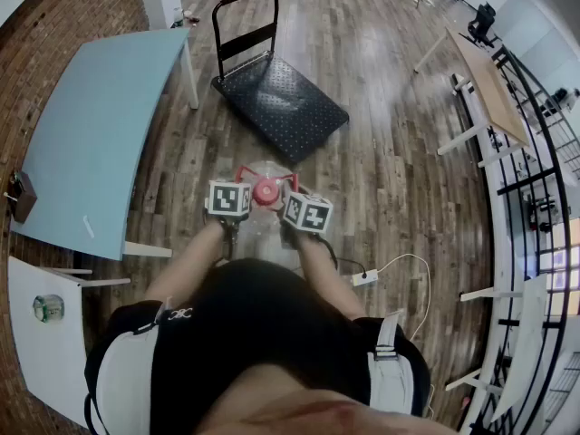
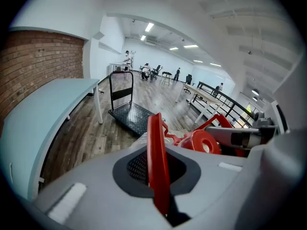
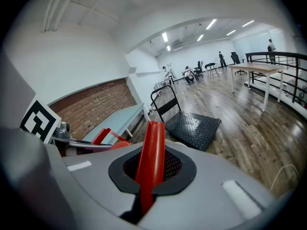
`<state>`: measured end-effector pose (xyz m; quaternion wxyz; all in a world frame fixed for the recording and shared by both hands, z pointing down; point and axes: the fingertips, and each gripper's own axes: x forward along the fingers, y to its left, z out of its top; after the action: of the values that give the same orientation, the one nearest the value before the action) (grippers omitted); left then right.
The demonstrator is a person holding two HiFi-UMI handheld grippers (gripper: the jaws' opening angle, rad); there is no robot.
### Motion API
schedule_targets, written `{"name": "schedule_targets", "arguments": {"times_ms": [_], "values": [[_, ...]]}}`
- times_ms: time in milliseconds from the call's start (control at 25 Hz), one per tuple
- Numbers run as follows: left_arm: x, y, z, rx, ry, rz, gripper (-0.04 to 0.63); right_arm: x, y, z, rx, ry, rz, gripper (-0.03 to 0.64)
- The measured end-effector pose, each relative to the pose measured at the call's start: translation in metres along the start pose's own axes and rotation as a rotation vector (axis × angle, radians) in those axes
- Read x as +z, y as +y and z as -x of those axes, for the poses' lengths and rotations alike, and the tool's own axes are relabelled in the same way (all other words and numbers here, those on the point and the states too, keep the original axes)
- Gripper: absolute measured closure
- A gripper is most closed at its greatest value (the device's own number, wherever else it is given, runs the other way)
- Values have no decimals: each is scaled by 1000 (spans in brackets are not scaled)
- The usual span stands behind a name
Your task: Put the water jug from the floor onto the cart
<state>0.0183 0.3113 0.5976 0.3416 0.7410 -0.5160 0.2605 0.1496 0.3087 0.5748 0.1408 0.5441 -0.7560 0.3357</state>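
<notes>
The water jug (image 1: 264, 227) is a clear bottle with a red cap (image 1: 265, 191) and a red carrying handle, just in front of me. My left gripper (image 1: 234, 205) is shut on the handle's left strap (image 2: 157, 162). My right gripper (image 1: 302, 216) is shut on the right strap (image 3: 151, 157). The red cap (image 2: 201, 142) lies between the two grippers. The black platform cart (image 1: 281, 98) with its upright push bar stands on the wood floor straight ahead, a short way beyond the jug. Whether the jug rests on the floor cannot be told.
A light blue table (image 1: 91, 134) runs along the brick wall on the left, its white leg close to the cart. A white power strip (image 1: 364, 277) with a cable lies on the floor at the right. A wooden table (image 1: 489, 80) and a black railing (image 1: 535, 152) stand farther right.
</notes>
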Motion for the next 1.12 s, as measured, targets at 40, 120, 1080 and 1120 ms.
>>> {"name": "schedule_targets", "arguments": {"times_ms": [40,120,1080,1120], "values": [[0,-1,0,-2,0,0,594,0,-1,1,0,1,1,603],[-1,-4,0,-6,2,1,594,1,-3,3,-1,2,1,603],[-10,7,-5,-38,34,-18,591,-12,6,-9,-14,19,-48,601],[-9,8,-5,-43,35,-19,591,-11,8,-10,-18,19,-48,601]]}}
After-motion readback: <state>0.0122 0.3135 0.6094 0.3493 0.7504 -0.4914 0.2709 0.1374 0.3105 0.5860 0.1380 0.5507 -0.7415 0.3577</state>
